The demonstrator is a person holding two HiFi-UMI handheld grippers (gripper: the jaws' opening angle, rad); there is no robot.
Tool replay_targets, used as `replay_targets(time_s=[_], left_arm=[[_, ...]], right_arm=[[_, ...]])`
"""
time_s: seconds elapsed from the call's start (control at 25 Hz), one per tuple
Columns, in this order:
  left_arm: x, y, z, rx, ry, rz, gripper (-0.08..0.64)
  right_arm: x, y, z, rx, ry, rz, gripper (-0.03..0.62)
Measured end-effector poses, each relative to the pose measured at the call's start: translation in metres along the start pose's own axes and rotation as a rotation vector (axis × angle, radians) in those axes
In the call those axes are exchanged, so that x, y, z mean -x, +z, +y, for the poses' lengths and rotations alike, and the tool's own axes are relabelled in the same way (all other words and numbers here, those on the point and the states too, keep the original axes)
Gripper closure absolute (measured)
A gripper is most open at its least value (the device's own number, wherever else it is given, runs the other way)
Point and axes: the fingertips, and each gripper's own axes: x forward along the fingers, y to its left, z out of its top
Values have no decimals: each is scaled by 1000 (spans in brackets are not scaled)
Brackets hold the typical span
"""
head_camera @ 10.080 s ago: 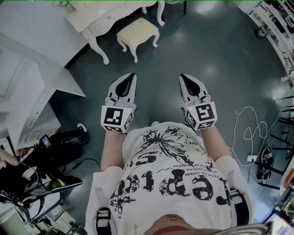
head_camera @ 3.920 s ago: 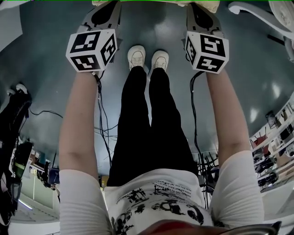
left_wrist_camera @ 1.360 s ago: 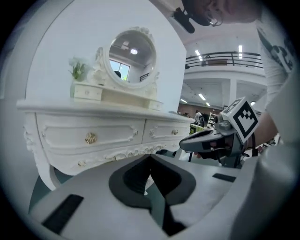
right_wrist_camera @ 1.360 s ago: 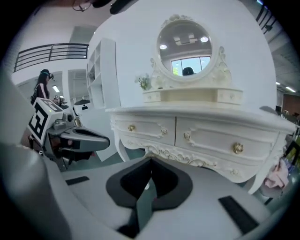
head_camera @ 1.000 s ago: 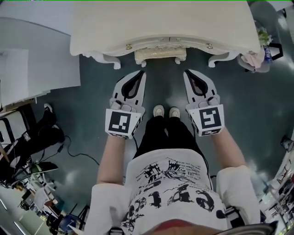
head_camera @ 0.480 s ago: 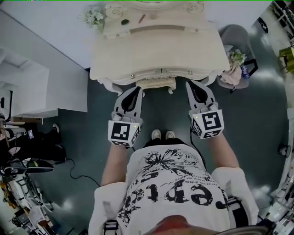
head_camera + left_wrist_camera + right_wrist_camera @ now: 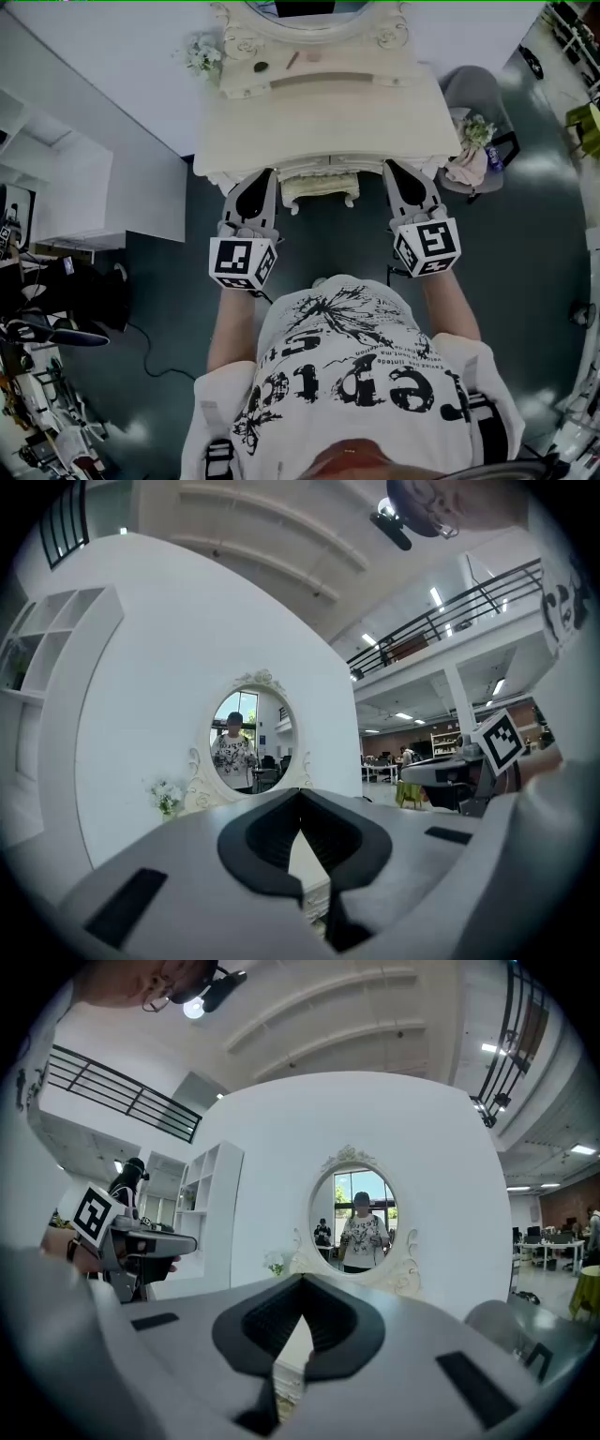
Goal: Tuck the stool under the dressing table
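Observation:
The cream dressing table (image 7: 328, 122) stands against the white wall, its oval mirror (image 7: 248, 738) (image 7: 354, 1218) facing both gripper views. Under the table's front sits the cream stool (image 7: 321, 187), with only its front edge and two legs showing. My left gripper (image 7: 265, 173) (image 7: 300, 792) hovers just left of the stool, shut and holding nothing. My right gripper (image 7: 392, 167) (image 7: 302, 1279) hovers just right of it, also shut and holding nothing. Neither gripper touches the stool or the table.
A grey round chair (image 7: 473, 89) with a cloth and flowers (image 7: 469, 150) stands right of the table. A white shelf unit (image 7: 56, 187) lines the left wall. Small flowers (image 7: 202, 56) sit on the table's left corner. Dark equipment and cables (image 7: 56, 300) lie at the lower left.
The stool, out on the floor ten seconds ago, now sits under the table. Over the last second the view lifted towards the wall and both shut grippers rose level with the table's front.

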Motion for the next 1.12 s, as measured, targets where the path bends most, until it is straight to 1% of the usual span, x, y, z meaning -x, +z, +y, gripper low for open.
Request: replay_targets(time_s=[0.2, 0.44, 0.64, 1.12], left_arm=[[-4, 4, -3, -20, -14, -4, 540], [-9, -4, -1, -30, -16, 24, 540], [-16, -8, -4, -22, -18, 38, 540], [-26, -12, -1, -16, -18, 52, 540]], right_arm=[[-2, -1, 0, -1, 15, -4, 575], [-6, -2, -3, -20, 23, -1, 575], [-9, -2, -9, -23, 19, -4, 575], [-18, -7, -9, -38, 47, 3, 575]])
